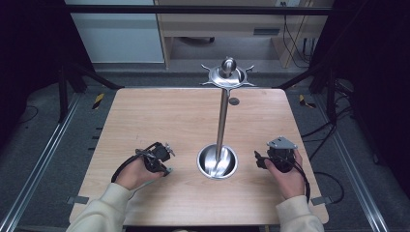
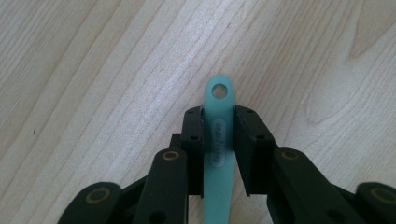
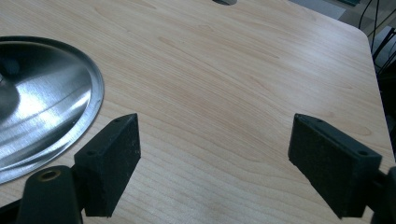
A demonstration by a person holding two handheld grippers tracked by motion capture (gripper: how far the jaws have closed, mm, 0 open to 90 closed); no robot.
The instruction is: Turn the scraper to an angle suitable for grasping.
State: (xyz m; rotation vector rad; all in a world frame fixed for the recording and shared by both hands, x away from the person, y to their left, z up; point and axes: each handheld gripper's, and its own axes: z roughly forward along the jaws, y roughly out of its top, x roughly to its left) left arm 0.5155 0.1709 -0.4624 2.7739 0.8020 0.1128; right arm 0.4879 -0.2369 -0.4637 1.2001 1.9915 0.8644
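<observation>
Left gripper point(image 2: 218, 140) is clamped on a teal utensil handle point(image 2: 218, 135), its hanging hole point(image 2: 218, 91) poking out past the tips; it sits low over the wooden table point(image 1: 159, 116), front-left. Right gripper point(image 3: 212, 163) is spread wide with nothing in it, just right of the steel stand's round base point(image 1: 217, 162). Likely step: hang the handle on a hook of the stand's top ring point(image 1: 227, 75). Lift clear, keep the hole exposed and level, approach a hook tip squarely. Steady the pole point(image 1: 222, 121) with the free gripper if it wobbles.

The left tool point(image 1: 162, 159) is held at lower left with jaws clamped; the right tool point(image 1: 270, 159), at lower right, is held with jaws spread wide.
</observation>
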